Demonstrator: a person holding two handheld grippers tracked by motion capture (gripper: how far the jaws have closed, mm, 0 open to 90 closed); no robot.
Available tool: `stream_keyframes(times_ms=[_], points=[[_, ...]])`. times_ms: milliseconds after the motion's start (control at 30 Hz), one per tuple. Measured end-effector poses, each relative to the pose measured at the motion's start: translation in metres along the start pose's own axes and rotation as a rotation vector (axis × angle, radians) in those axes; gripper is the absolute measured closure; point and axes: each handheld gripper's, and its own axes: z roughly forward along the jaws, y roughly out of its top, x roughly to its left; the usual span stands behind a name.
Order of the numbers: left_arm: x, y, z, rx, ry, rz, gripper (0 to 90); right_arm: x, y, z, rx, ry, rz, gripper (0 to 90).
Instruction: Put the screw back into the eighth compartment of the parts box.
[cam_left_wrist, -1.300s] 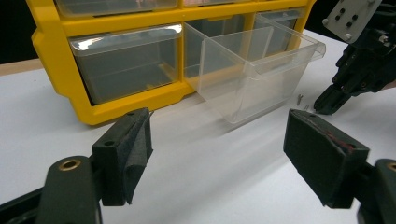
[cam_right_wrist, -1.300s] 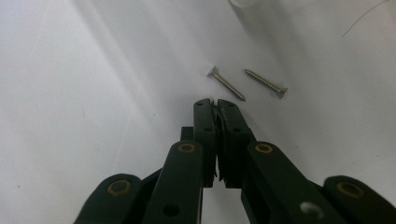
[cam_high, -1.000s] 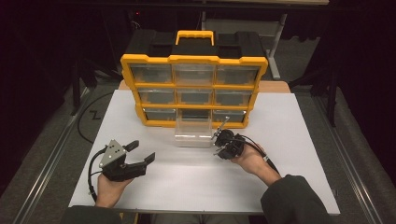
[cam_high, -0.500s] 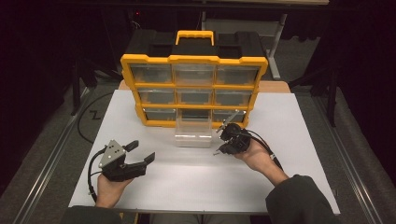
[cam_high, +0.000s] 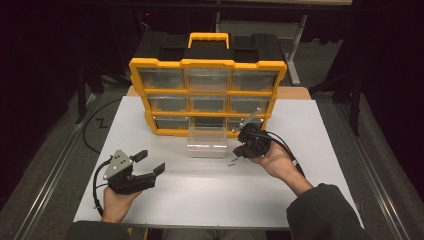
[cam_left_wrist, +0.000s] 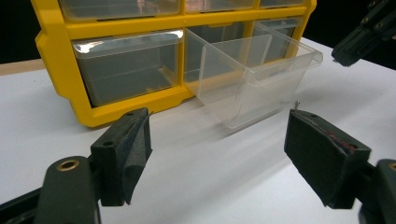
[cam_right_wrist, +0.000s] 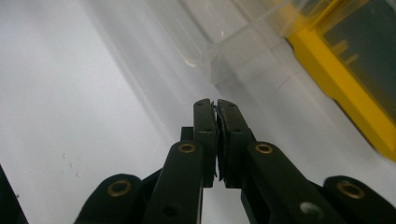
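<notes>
While the clear drawer (cam_high: 206, 140) stands pulled out of the bottom row of the yellow organizer (cam_high: 207, 95) onto the white table (cam_high: 210, 190), the right gripper (cam_high: 244, 145) hangs just beside its right front corner, jaws clenched together. Seen in the right gripper view, that gripper (cam_right_wrist: 215, 108) has its two black jaws pressed flat against each other with a thin sliver of something showing along the seam; what it is cannot be told. Ahead of those jaws and slightly to their right rises the transparent corner of the drawer (cam_right_wrist: 224, 51), and farther right runs the yellow frame of the organizer (cam_right_wrist: 345, 88). A small screw-like bit (cam_high: 232, 161) lies on the table below the jaws in the high view.

Well apart, the left gripper (cam_high: 150, 162) rests low on the table with its jaws released and spread wide, nothing between them. From the left gripper view (cam_left_wrist: 219, 154), the drawer (cam_left_wrist: 252, 79) sits ahead of the gap and toward the right jaw, empty as far as can be seen, tilted a little out of its slot. Beyond the left jaw stands the organizer (cam_left_wrist: 60, 60) with a closed drawer in it.
</notes>
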Motion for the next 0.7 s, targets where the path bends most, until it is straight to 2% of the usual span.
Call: stream_keyframes(times_ms=[133,167,367,600,633,700], points=[[0.001,0.000,-0.001,-0.007,0.001,-0.003,23.3,-0.001,0.005,-0.007,-0.013,-0.007,0.012,89.6],[0.001,0.000,-0.001,-0.007,0.000,-0.003,23.3,-0.001,0.008,-0.010,-0.031,-0.002,0.002,89.6],[0.001,0.000,-0.001,-0.005,-0.002,-0.004,23.3,0.001,0.023,-0.017,-0.040,-0.005,-0.003,89.6],[0.001,0.000,-0.001,-0.011,-0.003,-0.011,23.3,0.002,0.037,-0.014,-0.050,0.006,-0.001,89.6],[0.001,0.000,-0.001,-0.011,-0.006,-0.012,23.3,0.001,0.039,-0.013,-0.047,-0.002,-0.013,89.6],[0.001,0.000,-0.002,-0.010,-0.008,-0.008,23.1,0.000,0.043,-0.011,-0.048,-0.002,0.002,89.5]])
